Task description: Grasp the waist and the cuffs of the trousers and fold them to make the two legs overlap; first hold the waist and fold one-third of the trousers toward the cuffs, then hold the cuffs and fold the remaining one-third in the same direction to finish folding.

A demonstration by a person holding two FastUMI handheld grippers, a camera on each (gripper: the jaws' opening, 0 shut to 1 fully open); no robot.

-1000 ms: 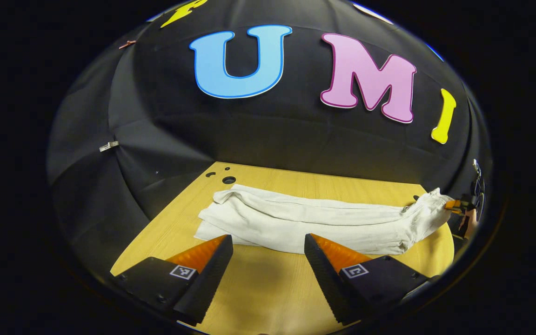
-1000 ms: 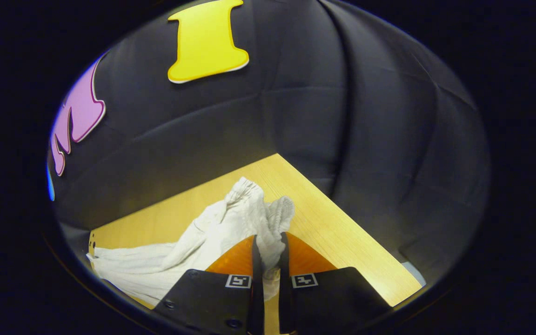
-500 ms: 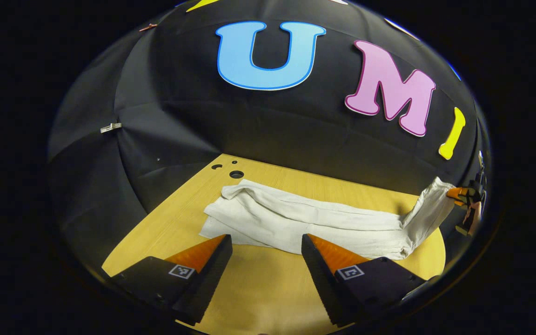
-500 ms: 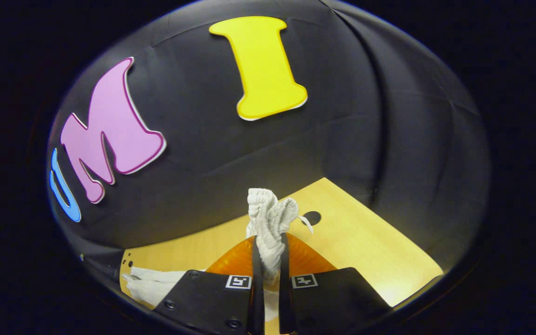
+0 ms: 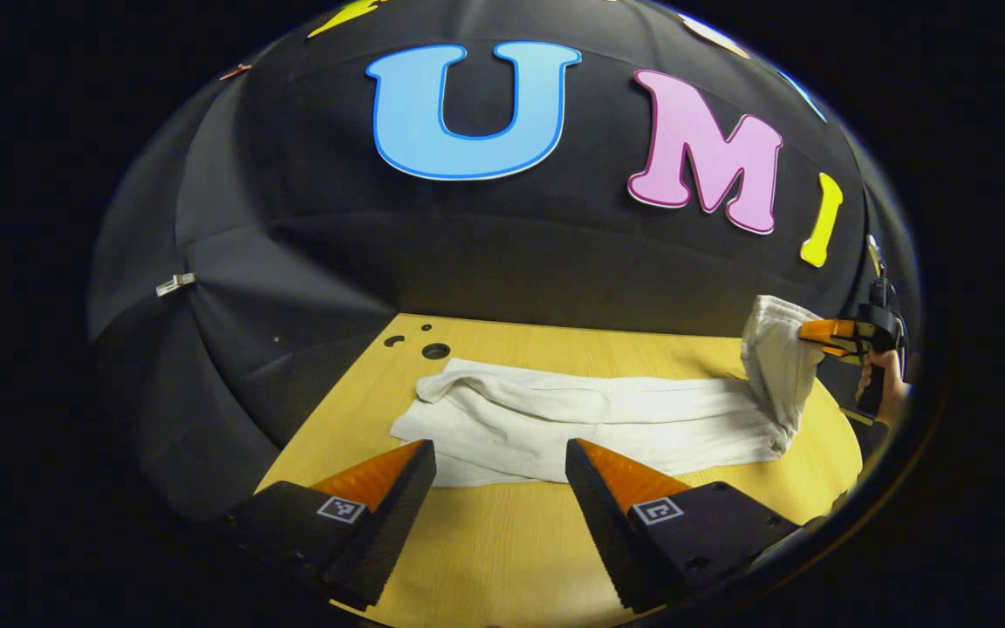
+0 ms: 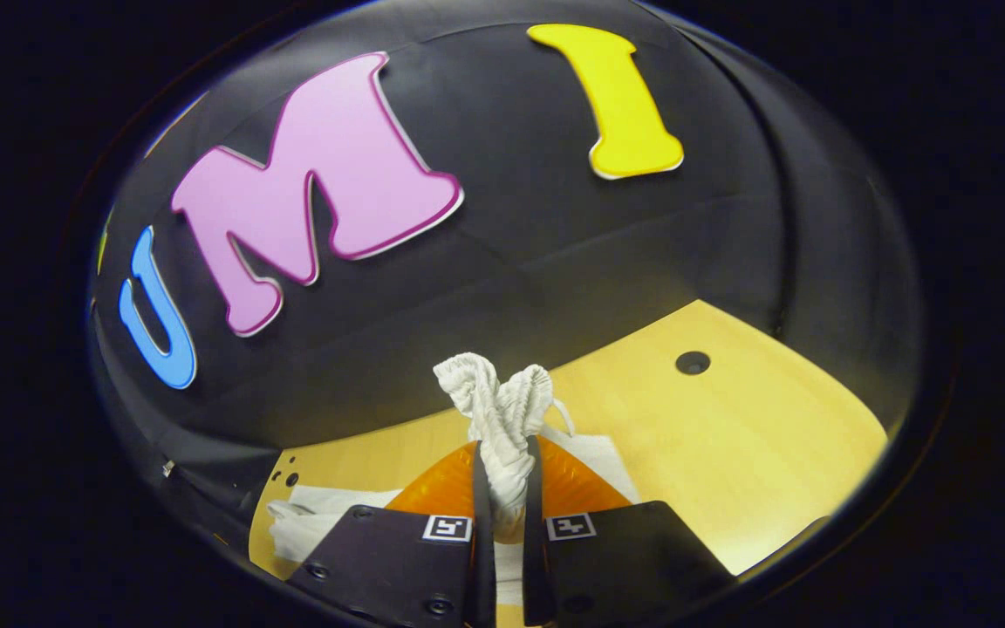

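Trousers (image 5: 607, 419), pale and creased, lie stretched across the wooden table (image 5: 502, 541) just ahead of the left gripper (image 5: 501, 475), whose two fingers stand wide apart with bare tabletop between them and nothing in their hold; the cloth's near edge runs just beyond its fingertips, and the cuff end (image 5: 446, 388) sits ahead and to its left, close to a few round holes (image 5: 435, 351) in the table; farther off to its right the waist end (image 5: 777, 353) is lifted clear of the table and hangs from the right gripper (image 5: 821, 336), with a hand (image 5: 882, 392) on that gripper's handle; in the right gripper view the right gripper (image 6: 502, 462) is clamped on the gathered, ribbed waistband (image 6: 502, 419), both fingers pressing the bunched fabric, which rises in two ruffled lobes above the fingertips; below and to its left more of the trousers (image 6: 319, 515) lies flat on the table (image 6: 729, 453); beyond it another round hole (image 6: 693, 363) marks the wood, and the black cloth wall (image 6: 642, 253) stands behind.
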